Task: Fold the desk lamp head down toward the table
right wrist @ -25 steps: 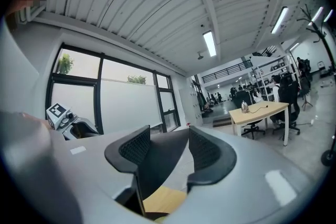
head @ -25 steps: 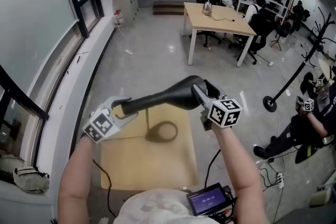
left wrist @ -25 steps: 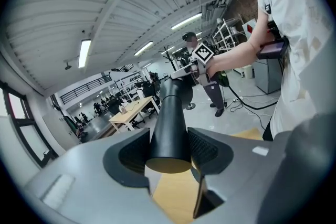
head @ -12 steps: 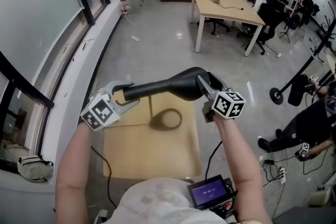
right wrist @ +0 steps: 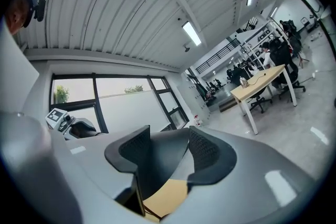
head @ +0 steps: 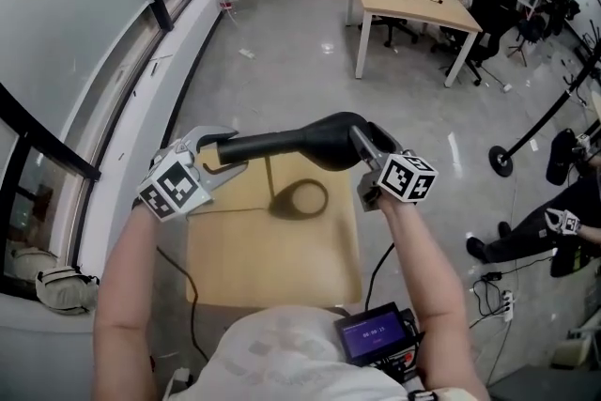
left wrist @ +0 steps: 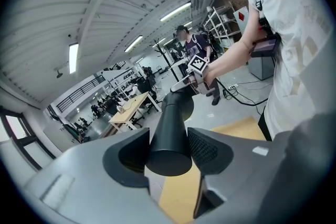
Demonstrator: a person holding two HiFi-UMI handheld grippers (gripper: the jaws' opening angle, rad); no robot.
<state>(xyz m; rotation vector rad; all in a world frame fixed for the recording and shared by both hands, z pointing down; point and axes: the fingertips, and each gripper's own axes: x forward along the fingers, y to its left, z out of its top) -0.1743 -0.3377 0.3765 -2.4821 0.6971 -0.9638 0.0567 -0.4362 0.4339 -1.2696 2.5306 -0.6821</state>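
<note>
1. Grey office floor (head: 282, 80) spreads out beyond both pairs of jaws. One small wooden table (head: 282, 268) sits below them, and a longer desk (head: 413, 0) stands well beyond.
2. By count: two grippers, each with one marker cube, one black desk lamp (head: 282, 144), and two tables.
3. The left gripper (head: 225, 153) has its jaws wide but closed on the lamp's round tube (left wrist: 170, 134). The tube sits between the pads and runs straight out from them toward the right gripper (head: 360, 146).
4. The right gripper's jaws pinch the wall of the flared lamp head (head: 333, 138); its curved grey surface fills the gap between the pads, and a strip of tabletop shows below them.
5. The lamp hangs in the air over the small table, spanning from one pair of jaws to the other, with the tube close to level.
6. A second ago the tube climbed from the left jaws up to the right jaws. Now it lies flatter — the head end has come down, with the right gripper lower beside it.
7. The left jaws are spread as before, and both grips hold the same spots on the lamp.
</note>
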